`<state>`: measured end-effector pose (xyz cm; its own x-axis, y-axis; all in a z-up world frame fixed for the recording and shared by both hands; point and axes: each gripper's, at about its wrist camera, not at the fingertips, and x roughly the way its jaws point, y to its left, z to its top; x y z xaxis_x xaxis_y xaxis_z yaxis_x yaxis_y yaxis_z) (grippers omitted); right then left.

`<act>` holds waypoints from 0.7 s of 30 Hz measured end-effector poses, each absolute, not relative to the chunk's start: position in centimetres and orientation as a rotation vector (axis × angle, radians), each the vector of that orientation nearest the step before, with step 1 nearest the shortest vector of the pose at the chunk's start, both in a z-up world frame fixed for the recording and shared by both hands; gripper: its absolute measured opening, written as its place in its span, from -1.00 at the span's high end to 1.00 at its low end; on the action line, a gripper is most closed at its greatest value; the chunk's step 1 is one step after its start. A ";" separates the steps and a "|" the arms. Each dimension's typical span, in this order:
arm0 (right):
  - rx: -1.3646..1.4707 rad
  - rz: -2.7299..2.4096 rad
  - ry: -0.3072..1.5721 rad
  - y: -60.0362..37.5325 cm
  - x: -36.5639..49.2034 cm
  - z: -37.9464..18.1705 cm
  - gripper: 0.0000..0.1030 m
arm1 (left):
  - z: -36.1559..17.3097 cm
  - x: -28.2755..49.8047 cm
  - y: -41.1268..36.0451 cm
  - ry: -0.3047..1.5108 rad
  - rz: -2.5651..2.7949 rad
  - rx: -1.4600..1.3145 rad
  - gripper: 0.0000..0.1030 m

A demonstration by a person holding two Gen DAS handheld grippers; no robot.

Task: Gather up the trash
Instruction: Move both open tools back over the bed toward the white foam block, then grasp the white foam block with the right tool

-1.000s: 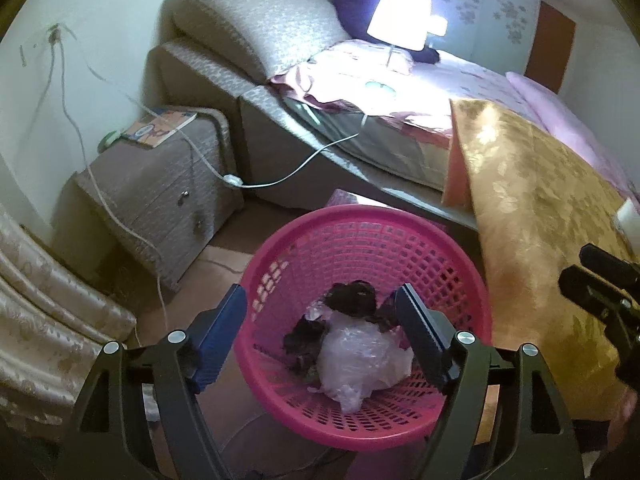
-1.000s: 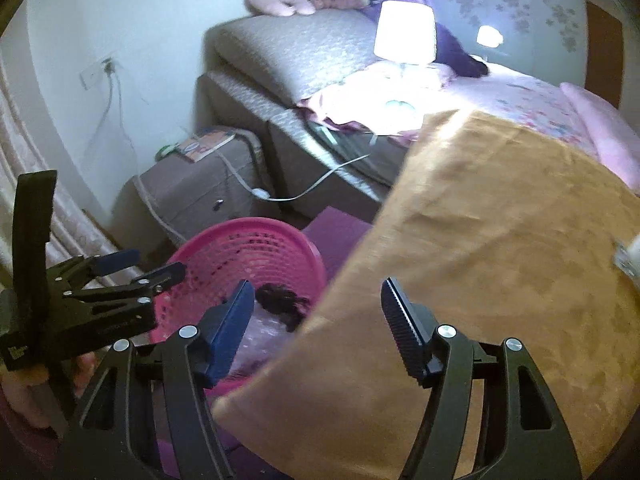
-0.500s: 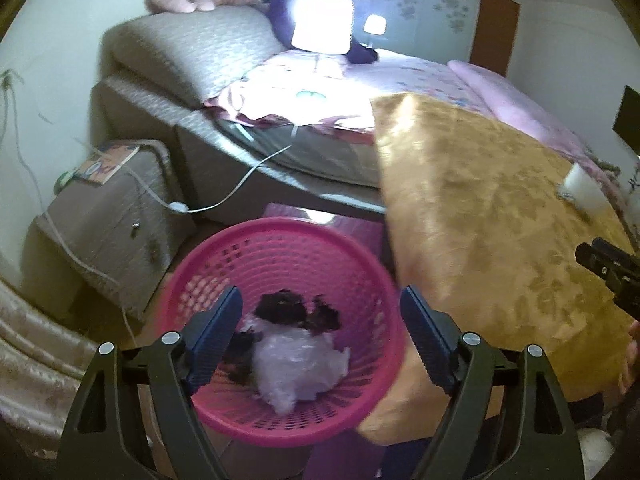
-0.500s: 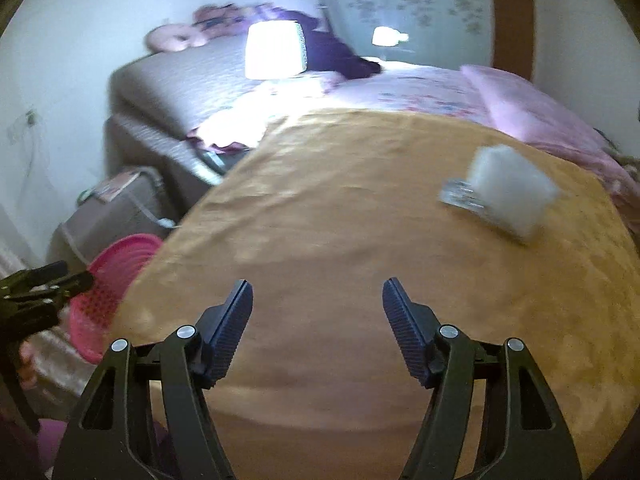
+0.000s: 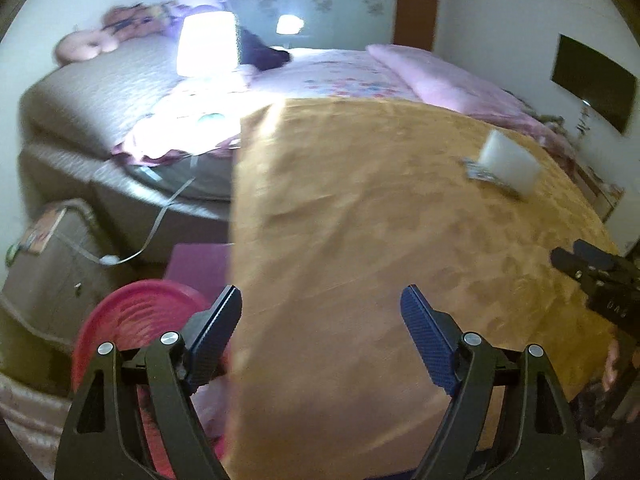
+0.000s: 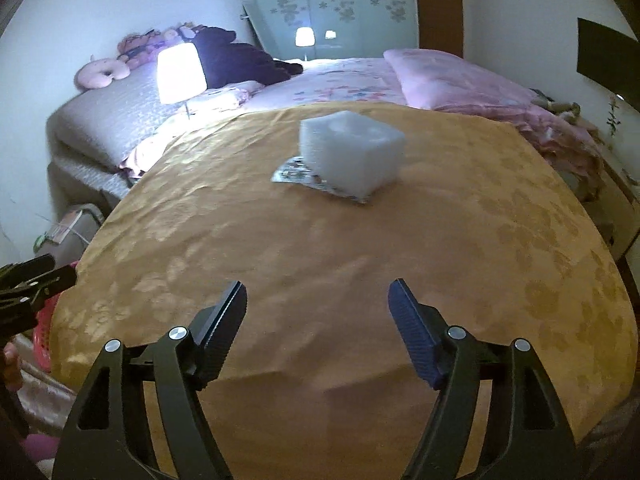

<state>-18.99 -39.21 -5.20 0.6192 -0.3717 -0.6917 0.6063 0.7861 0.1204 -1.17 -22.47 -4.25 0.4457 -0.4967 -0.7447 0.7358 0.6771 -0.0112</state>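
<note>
A white foam block point(image 6: 351, 156) sits on a flat printed wrapper point(image 6: 294, 174) on the gold tablecloth point(image 6: 320, 248), well ahead of my right gripper point(image 6: 318, 320), which is open and empty. The block also shows in the left wrist view point(image 5: 509, 160), far right. My left gripper point(image 5: 321, 334) is open and empty over the table's left edge. The pink trash basket point(image 5: 132, 320) stands on the floor below left of it, partly hidden by the cloth. The right gripper's tips show in the left wrist view point(image 5: 576, 264).
A bed point(image 6: 340, 76) with pink bedding lies behind the table, with a lit lamp point(image 6: 180, 74) on it. A grey nightstand point(image 5: 52, 256) with a white cable stands left of the basket. A dark TV point(image 6: 608, 60) hangs on the right wall.
Both grippers have swung right from the pink basket toward the table. The basket slid to the lower left of the left view, and the foam block came into the centre of the right view.
</note>
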 end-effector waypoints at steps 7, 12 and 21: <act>0.363 -0.610 0.694 -41.4 -19.9 -5.1 -0.52 | -5.6 -2.0 -27.3 0.842 -0.858 0.330 -0.53; 0.345 -0.615 0.670 -43.6 -19.1 -4.5 -0.63 | -6.5 -2.2 -28.7 0.869 -0.875 0.349 -0.53; 0.291 -0.565 0.680 -47.9 -14.8 -3.2 -0.65 | -6.4 -1.9 -28.9 0.878 -0.890 0.335 -0.53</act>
